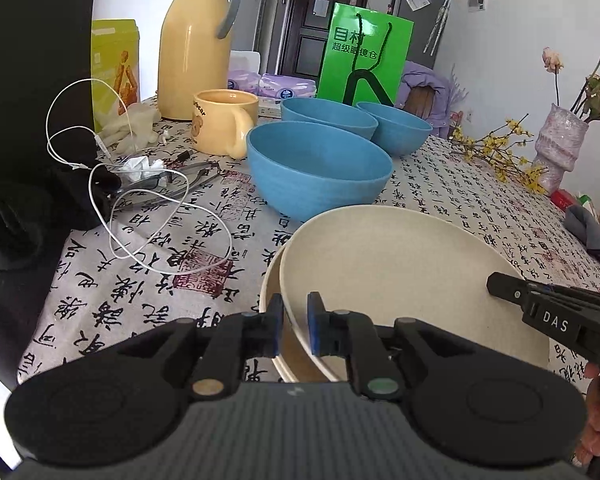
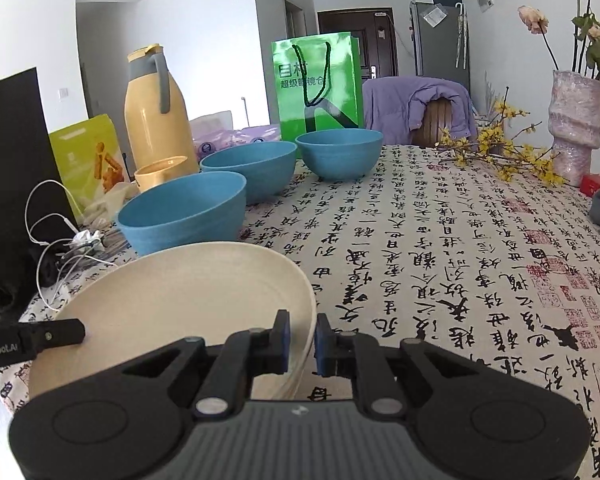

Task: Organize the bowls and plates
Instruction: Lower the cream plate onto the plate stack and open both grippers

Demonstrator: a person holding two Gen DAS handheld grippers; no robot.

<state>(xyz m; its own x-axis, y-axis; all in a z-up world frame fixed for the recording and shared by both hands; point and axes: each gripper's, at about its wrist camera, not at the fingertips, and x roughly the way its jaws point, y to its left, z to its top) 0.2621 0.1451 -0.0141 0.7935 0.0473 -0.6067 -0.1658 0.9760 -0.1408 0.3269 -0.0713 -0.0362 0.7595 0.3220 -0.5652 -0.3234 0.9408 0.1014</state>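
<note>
A: Two grippers, one plate. The left gripper (image 1: pixel 295 328) has its blue pads nipped onto the near-left rim of the upper cream plate (image 1: pixel 400 276), and the right gripper (image 2: pixel 303 340) pinches the opposite rim, so both pairs of jaws are pressed onto that thin edge.

B: Why both sides?

A: I'd say a wide, shallow plate would tip from a single rim grip. Held at two points it stays nearly level, just slightly raised on its left side.

B: Is it on the table (image 2: pixel 440 240)?

A: Not directly. In the left wrist view a second cream plate (image 1: pixel 272 280) peeks out underneath, offset to the left, so the gripped one sits over it near the table's front edge. Whether it rests fully on it or hangs just above, I cannot tell.

B: And the bowls?

A: Three blue ones farther in, side by side in a loose diagonal row toward the far edge: the nearest bowl (image 1: pixel 318 168) just behind the plates, the middle bowl (image 1: pixel 328 118) and the far bowl (image 1: pixel 394 126) in front of the green paper bag (image 1: pixel 364 60). They are upright and not nested.

B: So the plates are grouped first?

A: That's my reading: plates stacked at the front, bowls still to be stacked. The white cable (image 1: pixel 140 200) and yellow mug (image 1: pixel 224 122) crowd the left side, leaving the right clear.
</note>
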